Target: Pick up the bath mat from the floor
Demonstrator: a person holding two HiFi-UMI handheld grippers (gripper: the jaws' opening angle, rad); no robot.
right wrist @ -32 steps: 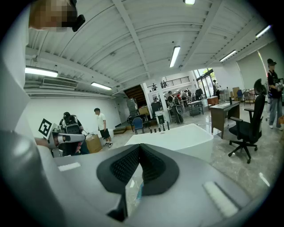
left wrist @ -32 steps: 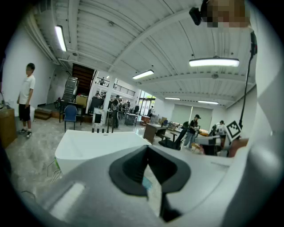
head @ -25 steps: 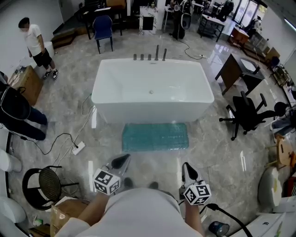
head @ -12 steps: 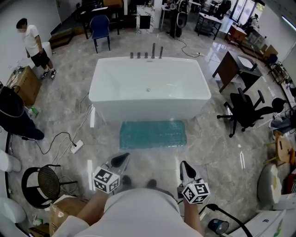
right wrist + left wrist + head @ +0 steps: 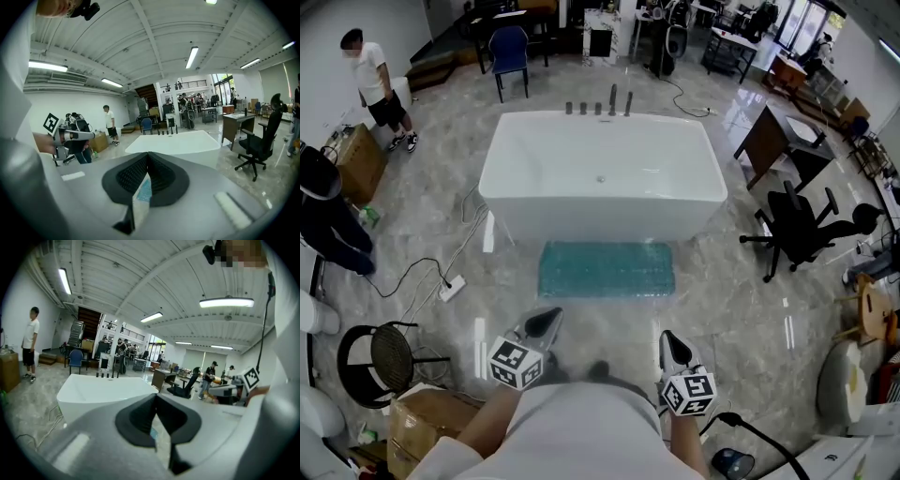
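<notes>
The teal bath mat (image 5: 607,270) lies flat on the marble floor, right against the front of the white bathtub (image 5: 602,178). In the head view my left gripper (image 5: 547,322) is held low at bottom left, short of the mat, jaws shut and empty. Over at bottom right my right gripper (image 5: 671,343) is likewise shut, holding nothing. In the left gripper view the shut left gripper (image 5: 156,397) points toward the bathtub (image 5: 101,392). A sliver of teal mat (image 5: 144,189) shows through the slit behind the shut right gripper (image 5: 148,154).
A white power strip (image 5: 451,288) with a cable lies on the floor left of the mat. A black office chair (image 5: 802,230) and a dark desk (image 5: 778,141) stand to the right. A round wire stool (image 5: 380,359) and a cardboard box (image 5: 427,422) sit bottom left. Two people (image 5: 375,84) stand far left.
The view has shifted a little, and the mat and tub sit slightly nearer and more to the left. The person at far left has moved. Both grippers stay shut in the same pose.
</notes>
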